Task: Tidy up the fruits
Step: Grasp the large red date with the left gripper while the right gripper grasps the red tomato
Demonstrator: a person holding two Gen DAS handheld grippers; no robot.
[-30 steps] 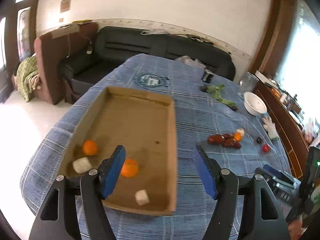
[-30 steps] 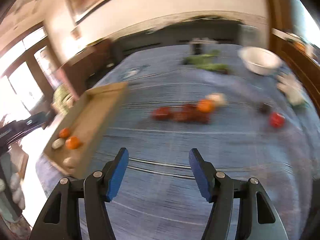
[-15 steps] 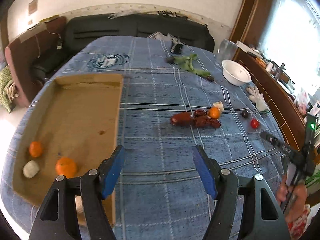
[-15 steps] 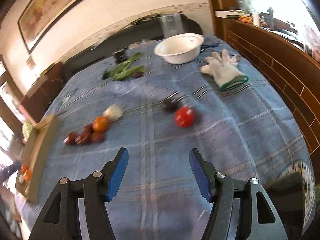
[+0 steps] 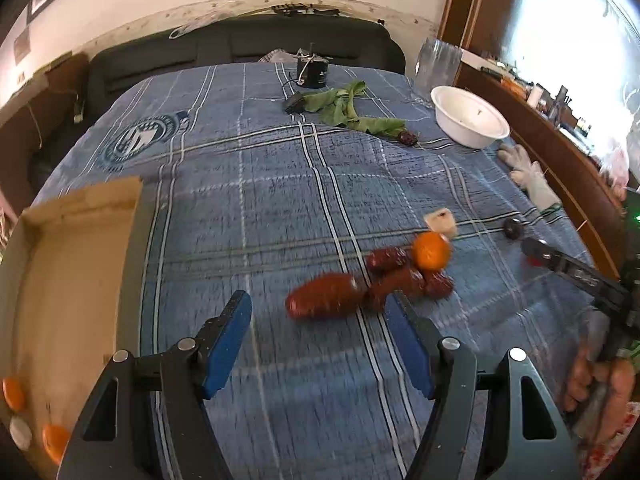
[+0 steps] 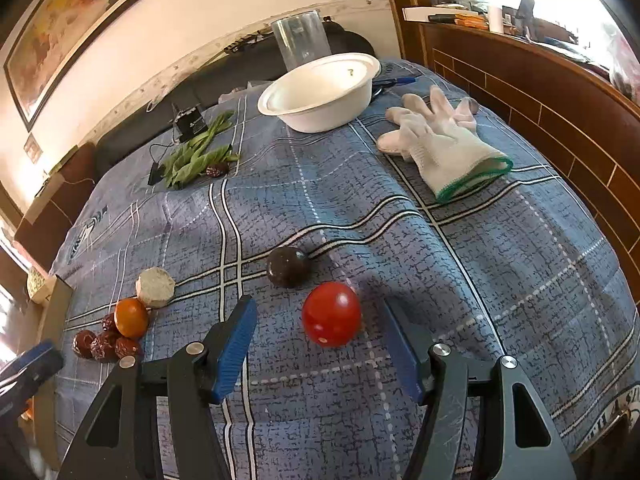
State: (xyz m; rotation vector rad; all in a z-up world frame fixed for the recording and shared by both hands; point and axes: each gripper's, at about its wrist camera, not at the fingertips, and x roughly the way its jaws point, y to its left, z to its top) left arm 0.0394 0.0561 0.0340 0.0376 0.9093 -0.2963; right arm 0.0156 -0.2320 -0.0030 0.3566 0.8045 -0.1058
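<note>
- Since the earlier frames both grippers had swung away from the box (image 5: 72,264) toward the loose fruit: the left view had the box centred before and now had it at its left edge, while the right view had closed in on the tomato (image 6: 331,314).
- The left gripper (image 5: 320,340) had its blue fingers (image 5: 228,344) partly open and held nothing; the big date (image 5: 326,300) lay on the cloth just ahead of the gap, blurred.
- The right gripper (image 6: 318,344) had just narrowed a little; the tomato sat between its fingers (image 6: 236,340) near their tips, with clear space on both sides, so it was not gripped.
- The surface (image 6: 500,280) was covered by a blue checked cloth.
- On it lay a dark round fruit (image 6: 288,267) just behind the tomato, a pale chunk (image 6: 155,287), an orange (image 6: 131,317) touching a cluster of dates (image 6: 105,345), greens (image 6: 196,156), a white bowl (image 6: 320,96) and a white glove (image 6: 444,146).
- A dark sofa (image 5: 240,46) stood beyond the surface, and wood panelling (image 6: 540,92) ran along the right.
- Only the left view showed the inside of the box, with two oranges (image 5: 14,394) and a pale piece (image 5: 20,434) at its near end, and a hand (image 5: 600,384) on the right gripper's handle.
- Only the right view showed a painting (image 6: 72,20).
</note>
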